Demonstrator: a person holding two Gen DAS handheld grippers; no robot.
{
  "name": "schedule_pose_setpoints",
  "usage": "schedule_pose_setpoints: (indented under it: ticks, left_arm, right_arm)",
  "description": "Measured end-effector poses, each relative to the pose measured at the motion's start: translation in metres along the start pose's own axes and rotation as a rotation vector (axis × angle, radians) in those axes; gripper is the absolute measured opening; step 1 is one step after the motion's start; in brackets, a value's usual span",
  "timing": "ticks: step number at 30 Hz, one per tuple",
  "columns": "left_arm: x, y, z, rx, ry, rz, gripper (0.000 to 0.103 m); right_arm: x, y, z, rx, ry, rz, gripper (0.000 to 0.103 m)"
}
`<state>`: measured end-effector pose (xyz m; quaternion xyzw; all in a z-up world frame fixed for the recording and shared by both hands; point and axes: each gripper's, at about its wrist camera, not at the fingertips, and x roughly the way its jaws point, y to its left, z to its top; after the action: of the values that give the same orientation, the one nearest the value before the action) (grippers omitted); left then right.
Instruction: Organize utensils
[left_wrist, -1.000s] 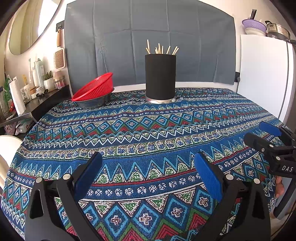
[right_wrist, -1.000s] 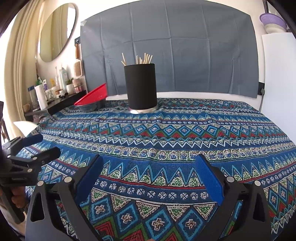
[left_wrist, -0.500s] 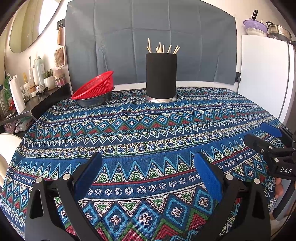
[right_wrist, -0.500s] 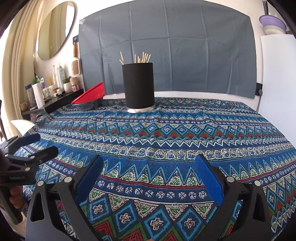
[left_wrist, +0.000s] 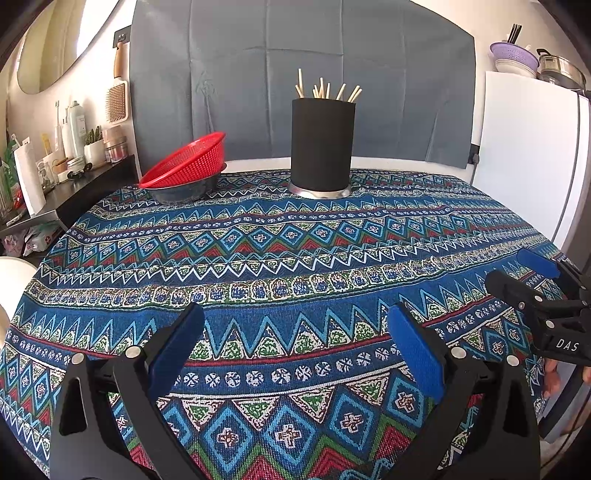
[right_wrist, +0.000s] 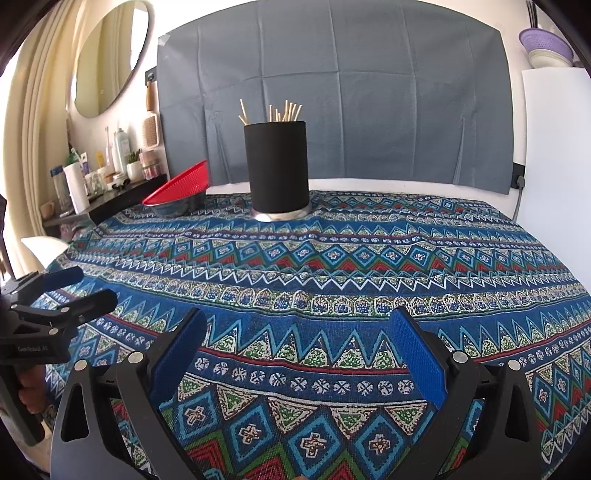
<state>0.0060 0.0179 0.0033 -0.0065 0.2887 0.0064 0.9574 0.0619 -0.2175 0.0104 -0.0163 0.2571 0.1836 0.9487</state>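
chopsticks (left_wrist: 327, 88) stand in a matte black cylinder (left_wrist: 322, 146) at the woven-clothed counter's (left_wrist: 295, 266) far edge; left tool (left_wrist: 295, 354) and right tool (right_wrist: 295, 354) gape wide, empty.

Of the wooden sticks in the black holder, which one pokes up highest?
The leftmost stick in the black holder: it rises well above the rest of the bunch and stands apart at the left edge.

Bare tablecloth (left_wrist: 295, 258) ahead; only holder (left_wrist: 322, 147) and red basket (left_wrist: 184, 162) obstruct.

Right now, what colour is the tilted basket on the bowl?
Red basket, clearest in the left wrist view.
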Motion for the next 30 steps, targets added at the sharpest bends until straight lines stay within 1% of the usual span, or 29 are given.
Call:
schedule_pose_setpoints:
  ticks: [2,7,24,30]
  left_arm:
    - [-0.0003,-0.0008,-0.0001,0.001,-0.003,0.012,0.097]
    - [-0.0036,-0.0018,-0.0011,0.003,-0.020,0.012,0.097]
    - [-0.0027,-0.0036,-0.0010,0.014,-0.009,0.008,0.097]
    - [-0.0010,-0.0051,-0.0007,0.023,-0.005,0.026,0.097]
  right_arm:
    - [-0.0003,0.0005,-0.0003,-0.002,-0.001,0.001,0.095]
    - [0.0011,0.0015,-0.0003,-0.008,0.008,0.004,0.095]
    - [0.0013,0.0042,-0.0011,-0.022,0.009,-0.016,0.095]
    - [-0.0004,0.0056,-0.0015,-0.024,0.000,-0.025,0.095]
